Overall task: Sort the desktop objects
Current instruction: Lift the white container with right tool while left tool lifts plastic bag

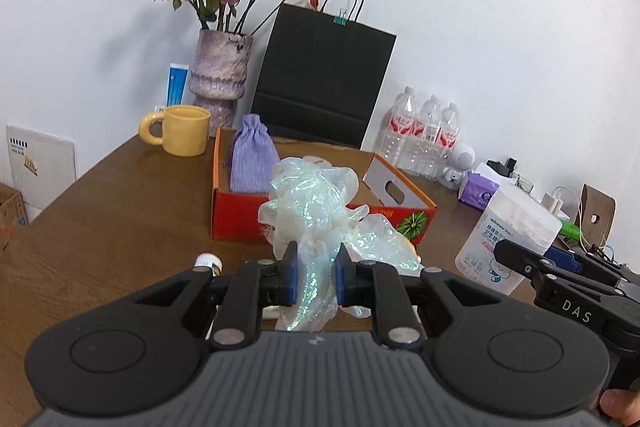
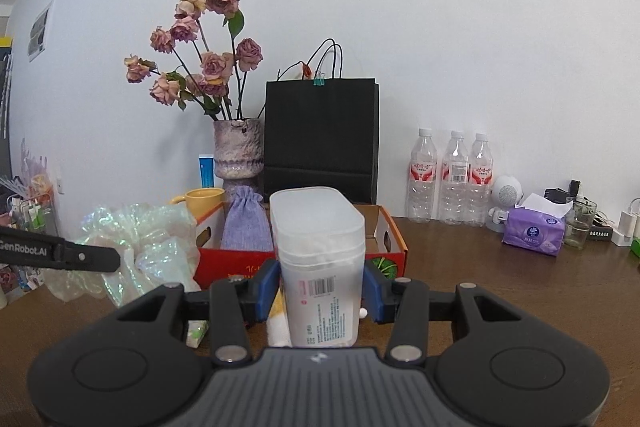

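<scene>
The left tongs [image 1: 314, 279] were closed on a crumpled piece of iridescent film [image 1: 316, 203], which was pinched between the blue pads [image 1: 289, 277] and bunched up above them, in front of the red cardboard box [image 1: 236, 215]. The film was held over the brown table [image 1: 120, 227], at the near side of the box. A lilac drawstring pouch [image 1: 253, 159] was seen standing upright inside the box, against its left wall.

The right tongs [image 2: 322, 289] were clamped on a translucent plastic container [image 2: 320, 255] with a barcode label, which was held upright between the blue pads, in front of the same box [image 2: 224, 269]. From the right wrist view, the film [image 2: 136, 247] was seen to the left of the container, with a finger of the left tongs across it.

Behind the box, a yellow mug [image 1: 186, 131], a vase of dried roses [image 1: 220, 75] and a black paper bag [image 1: 320, 79] were ranged against the wall. Three water bottles [image 2: 452, 179] and a purple tissue pack [image 2: 534, 231] were placed farther right on the table.
</scene>
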Available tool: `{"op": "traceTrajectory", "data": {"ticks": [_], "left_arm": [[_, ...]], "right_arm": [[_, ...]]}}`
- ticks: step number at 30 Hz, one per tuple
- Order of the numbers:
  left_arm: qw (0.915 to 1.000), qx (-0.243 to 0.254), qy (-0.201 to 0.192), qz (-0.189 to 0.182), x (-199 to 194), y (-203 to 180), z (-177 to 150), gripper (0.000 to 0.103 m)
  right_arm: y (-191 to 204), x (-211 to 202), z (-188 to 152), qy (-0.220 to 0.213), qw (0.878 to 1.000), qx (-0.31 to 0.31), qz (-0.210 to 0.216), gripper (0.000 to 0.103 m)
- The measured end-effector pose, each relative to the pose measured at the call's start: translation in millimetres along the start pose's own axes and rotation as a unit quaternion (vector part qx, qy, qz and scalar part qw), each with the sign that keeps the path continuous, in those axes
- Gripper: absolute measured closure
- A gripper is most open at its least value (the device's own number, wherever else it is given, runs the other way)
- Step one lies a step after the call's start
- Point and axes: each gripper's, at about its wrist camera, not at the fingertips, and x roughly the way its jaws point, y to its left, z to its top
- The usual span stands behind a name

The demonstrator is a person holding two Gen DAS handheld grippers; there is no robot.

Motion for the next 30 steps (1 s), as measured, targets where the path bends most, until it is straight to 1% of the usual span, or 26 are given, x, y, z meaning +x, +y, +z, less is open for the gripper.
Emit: {"op": "traceTrajectory", "data": {"ticks": [14,23,30], "left_arm": [[0.9995,0.016,-0.028,0.005,21,-3,46,0.086],[0.9988,0.023,-0.041,0.011,40,-5,74,0.086],[0.9987,0.023,-0.042,0.014,64,-4,90,0.086]], "right_arm": [[3,31,42,-0.006,1.000,0.002,0.008,0.060],[1,59,75,-0.012,1.000,0.011,0.015,0.060],[-7,90,93,-0.007,0.999,0.028,0.021,0.060]]}}
